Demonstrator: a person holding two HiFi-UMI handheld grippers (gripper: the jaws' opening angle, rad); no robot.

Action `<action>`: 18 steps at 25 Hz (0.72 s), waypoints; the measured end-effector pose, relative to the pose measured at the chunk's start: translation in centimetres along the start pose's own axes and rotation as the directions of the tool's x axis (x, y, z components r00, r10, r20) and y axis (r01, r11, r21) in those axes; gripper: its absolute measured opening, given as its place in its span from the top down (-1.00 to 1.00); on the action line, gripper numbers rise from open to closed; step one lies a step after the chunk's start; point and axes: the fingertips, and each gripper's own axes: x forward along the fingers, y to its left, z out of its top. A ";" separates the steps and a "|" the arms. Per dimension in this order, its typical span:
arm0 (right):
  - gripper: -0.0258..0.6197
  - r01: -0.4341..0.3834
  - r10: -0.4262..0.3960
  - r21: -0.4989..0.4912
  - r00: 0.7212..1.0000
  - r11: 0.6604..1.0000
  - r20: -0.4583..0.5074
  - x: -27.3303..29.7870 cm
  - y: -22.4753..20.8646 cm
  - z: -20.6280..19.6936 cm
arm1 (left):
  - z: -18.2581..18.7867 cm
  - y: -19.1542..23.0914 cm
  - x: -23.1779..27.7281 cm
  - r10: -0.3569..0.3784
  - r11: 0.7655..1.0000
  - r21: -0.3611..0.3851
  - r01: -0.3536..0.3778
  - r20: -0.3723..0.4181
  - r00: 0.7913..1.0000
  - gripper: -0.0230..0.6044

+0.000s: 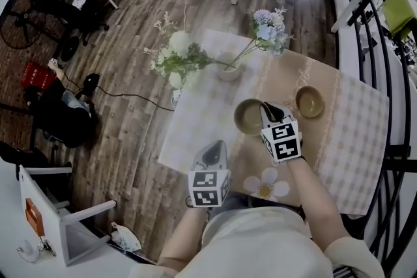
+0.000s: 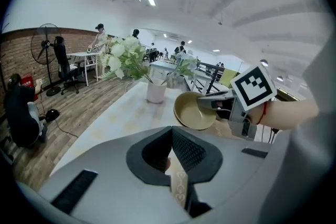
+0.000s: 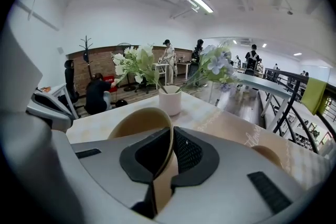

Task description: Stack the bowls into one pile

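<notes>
A tan bowl (image 1: pixel 247 118) hangs tilted above the table, its rim pinched by my right gripper (image 1: pixel 266 107), which is shut on it. In the right gripper view the bowl's wall (image 3: pixel 137 122) runs between the pads of the right gripper (image 3: pixel 172 132). The left gripper view shows the same bowl (image 2: pixel 193 110) lifted off the cloth. A second tan bowl (image 1: pixel 309 101) sits on the table to the right, also seen as a bowl (image 3: pixel 269 155) low at the right. My left gripper (image 1: pixel 215 148) hovers near the table's front edge, its jaws together and empty (image 2: pixel 171 132).
A white vase of flowers (image 1: pixel 228 70) stands at the far side of the table, just beyond the held bowl. A flower-shaped mat (image 1: pixel 267 184) lies near the front edge. The tablecloth (image 1: pixel 352 133) covers the table; a railing runs along the right.
</notes>
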 end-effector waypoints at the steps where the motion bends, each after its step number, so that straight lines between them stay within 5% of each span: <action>1: 0.87 0.003 -0.003 0.002 1.000 1.000 0.005 -0.3 -0.5 0.1 | 0.1 -0.6 0.1 -0.002 1.000 0.003 0.002 -0.001 1.000 0.92; 18: 0.87 0.082 -0.082 0.017 0.996 0.996 0.034 -4.8 -10.7 -1.7 | -0.2 -9.7 3.1 -0.046 0.998 0.052 0.047 -0.028 0.999 0.92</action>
